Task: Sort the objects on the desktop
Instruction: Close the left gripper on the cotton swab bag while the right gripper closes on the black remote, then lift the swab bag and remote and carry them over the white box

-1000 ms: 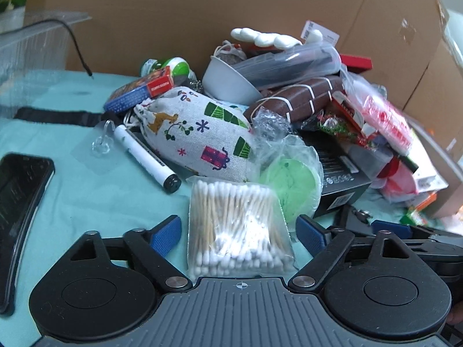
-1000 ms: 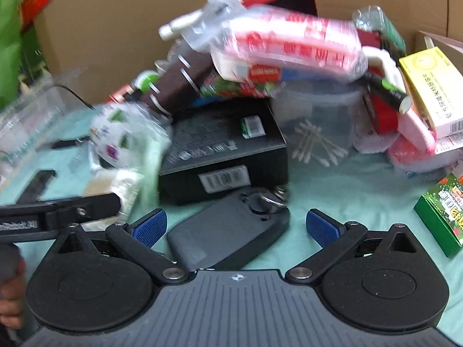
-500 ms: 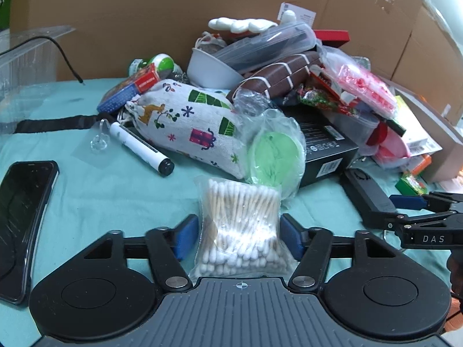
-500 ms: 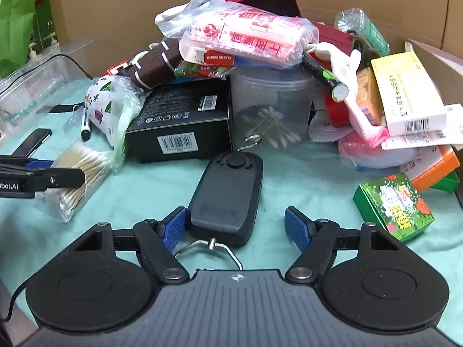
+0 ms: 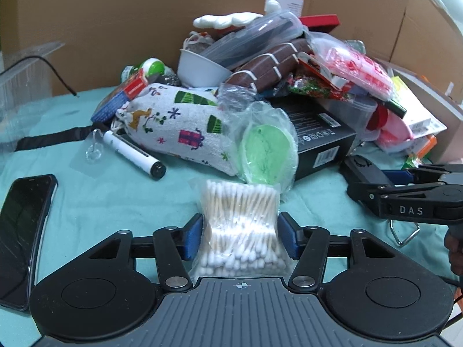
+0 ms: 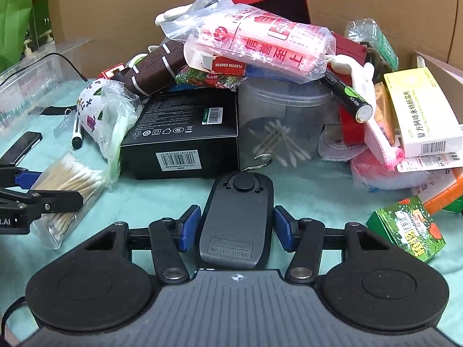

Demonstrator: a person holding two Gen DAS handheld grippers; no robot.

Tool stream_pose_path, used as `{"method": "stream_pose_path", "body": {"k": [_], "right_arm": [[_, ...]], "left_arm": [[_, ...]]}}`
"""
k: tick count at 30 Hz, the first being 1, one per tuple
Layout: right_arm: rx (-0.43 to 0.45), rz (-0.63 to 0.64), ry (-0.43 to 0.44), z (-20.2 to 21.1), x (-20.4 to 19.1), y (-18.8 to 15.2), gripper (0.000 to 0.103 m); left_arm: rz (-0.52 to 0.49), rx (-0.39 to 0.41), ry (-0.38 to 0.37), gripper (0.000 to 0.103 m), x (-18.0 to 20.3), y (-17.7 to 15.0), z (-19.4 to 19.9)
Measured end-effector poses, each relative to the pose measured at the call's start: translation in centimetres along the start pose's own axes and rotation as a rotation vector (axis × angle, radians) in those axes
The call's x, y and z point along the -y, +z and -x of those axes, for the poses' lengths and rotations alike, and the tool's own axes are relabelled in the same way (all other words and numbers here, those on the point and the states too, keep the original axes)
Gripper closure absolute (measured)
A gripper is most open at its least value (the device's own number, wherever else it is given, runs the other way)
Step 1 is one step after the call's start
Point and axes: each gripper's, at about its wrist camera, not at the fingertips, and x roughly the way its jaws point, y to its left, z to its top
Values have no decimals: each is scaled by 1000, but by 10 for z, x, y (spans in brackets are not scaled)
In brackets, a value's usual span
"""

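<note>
Closing its jaws, the left gripper [image 5: 240, 238] has the bag of cotton swabs [image 5: 241, 231] between its blue pads on the green cloth [image 5: 101, 199], while the right gripper [image 6: 236, 228] is closing around the black hanging scale [image 6: 237, 219], just in front of the messy pile.

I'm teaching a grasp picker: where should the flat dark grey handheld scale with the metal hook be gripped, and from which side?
Grip the flat dark grey handheld scale across its long straight sides, coming from its label end, away from the metal hook. It lies flat on the teal cloth, and the closing right gripper already straddles it there.
</note>
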Motion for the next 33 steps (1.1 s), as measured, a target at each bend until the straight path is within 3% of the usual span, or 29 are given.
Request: {"method": "stream_pose_path", "body": {"k": [8, 13, 20, 27, 33], "right_arm": [[-2, -23, 50, 14, 13, -8, 48], [20, -58, 86, 28, 26, -12, 48], [145, -110, 91, 72, 65, -7, 48], [296, -130, -6, 129, 130, 14, 48], [397, -120, -169, 160, 197, 46, 48]], "left_arm": [[36, 10, -3, 52, 9, 3, 9], [15, 59, -49, 52, 32, 17, 26], [-25, 120, -178, 52, 91, 62, 30], [-92, 182, -289, 52, 179, 120, 18], [-106, 198, -337, 52, 250, 172, -10]]}}
